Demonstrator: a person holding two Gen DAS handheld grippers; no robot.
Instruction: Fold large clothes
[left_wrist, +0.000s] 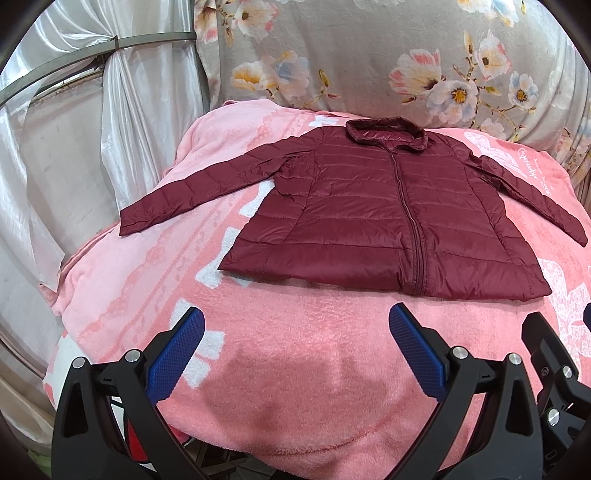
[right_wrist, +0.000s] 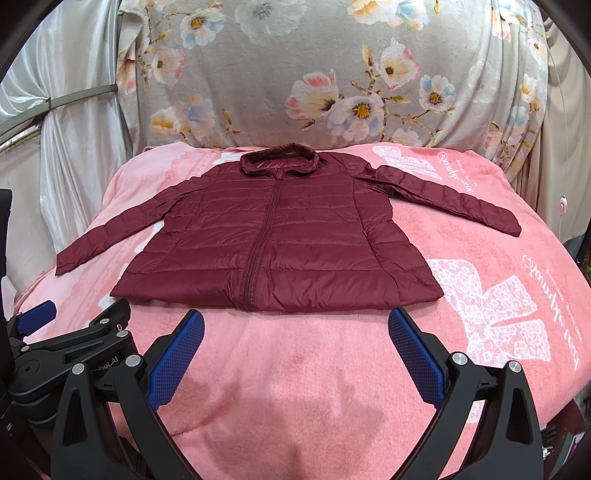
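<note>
A maroon quilted jacket (left_wrist: 369, 214) lies flat and zipped on a pink blanket (left_wrist: 295, 354), collar away from me, both sleeves spread out to the sides. In the right wrist view the same jacket (right_wrist: 273, 243) fills the middle of the blanket (right_wrist: 295, 369). My left gripper (left_wrist: 295, 325) hovers open just in front of the jacket's hem, nothing between its blue pads. My right gripper (right_wrist: 295, 325) is open too, close to the hem near the zipper's lower end. The left gripper (right_wrist: 37, 314) shows at the lower left of the right wrist view.
A grey floral cloth (left_wrist: 388, 55) hangs behind the blanket. White satin curtains (left_wrist: 74, 129) with a metal rail (left_wrist: 92, 51) stand at the left. The blanket's edges drop off at left and front. Part of the right gripper's frame (left_wrist: 554, 354) shows at the lower right.
</note>
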